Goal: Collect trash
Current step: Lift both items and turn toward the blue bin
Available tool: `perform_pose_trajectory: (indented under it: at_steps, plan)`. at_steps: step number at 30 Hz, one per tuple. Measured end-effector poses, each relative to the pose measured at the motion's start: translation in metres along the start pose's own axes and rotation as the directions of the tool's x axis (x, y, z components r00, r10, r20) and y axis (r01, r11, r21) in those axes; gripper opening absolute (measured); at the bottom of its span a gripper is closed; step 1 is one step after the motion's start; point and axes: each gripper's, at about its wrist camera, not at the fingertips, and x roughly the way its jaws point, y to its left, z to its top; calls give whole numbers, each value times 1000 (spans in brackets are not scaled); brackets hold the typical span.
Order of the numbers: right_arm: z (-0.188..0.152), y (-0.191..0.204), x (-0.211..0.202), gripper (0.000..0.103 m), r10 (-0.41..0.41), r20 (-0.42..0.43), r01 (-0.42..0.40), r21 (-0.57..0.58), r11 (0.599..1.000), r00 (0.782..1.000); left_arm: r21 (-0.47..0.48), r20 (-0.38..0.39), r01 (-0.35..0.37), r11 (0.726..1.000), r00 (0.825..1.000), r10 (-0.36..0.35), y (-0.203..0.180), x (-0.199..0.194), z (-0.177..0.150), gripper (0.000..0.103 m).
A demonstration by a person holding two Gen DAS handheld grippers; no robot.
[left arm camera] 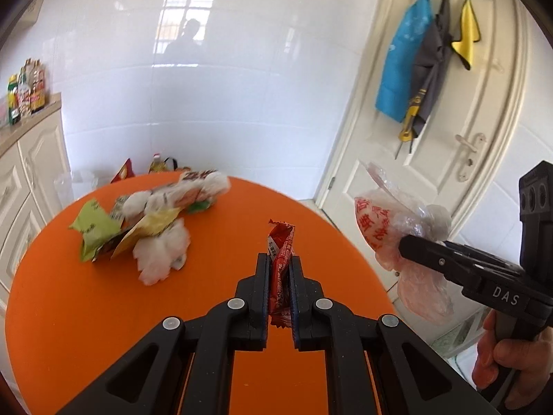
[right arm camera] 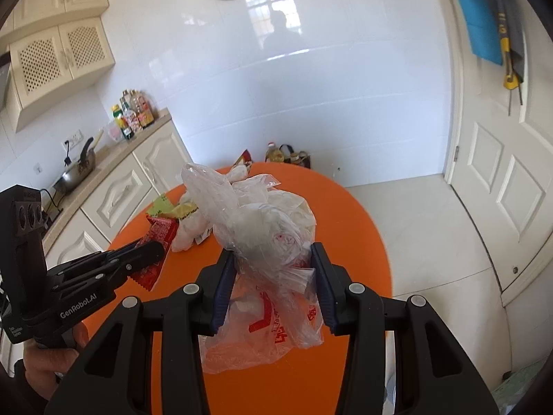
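Orange table (left arm camera: pixel 69 311) | left gripper (left arm camera: pixel 279 266) clamps red wrapper (left arm camera: pixel 280 259)

Blurred litter pile (left arm camera: pixel 152 221) on the orange table (left arm camera: pixel 86 311), perhaps wrappers and tissue; print unreadable.

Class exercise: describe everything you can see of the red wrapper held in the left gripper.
The red wrapper is a small, narrow sachet of shiny, crinkled foil-like film with white print and serrated ends. It stands roughly upright, pinched at its middle between the fingers of the left gripper, which is shut on it. Its top and bottom poke out beyond them. It hangs above the orange table, touching nothing else.
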Motion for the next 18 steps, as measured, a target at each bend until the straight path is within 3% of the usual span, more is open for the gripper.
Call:
perform_pose_trajectory:
  at_steps: [9, 18]
  plan:
    - [-10, -39, -64, 43, -66, 82, 61, 66, 996, 994, 81, 34, 71, 994, 997, -74, -59, -19, 11, 6]
    - [-30, -102, -134, 43, -199, 135, 175, 171, 970, 971, 173, 9, 180, 968, 983, -185, -130, 8, 23, 6]
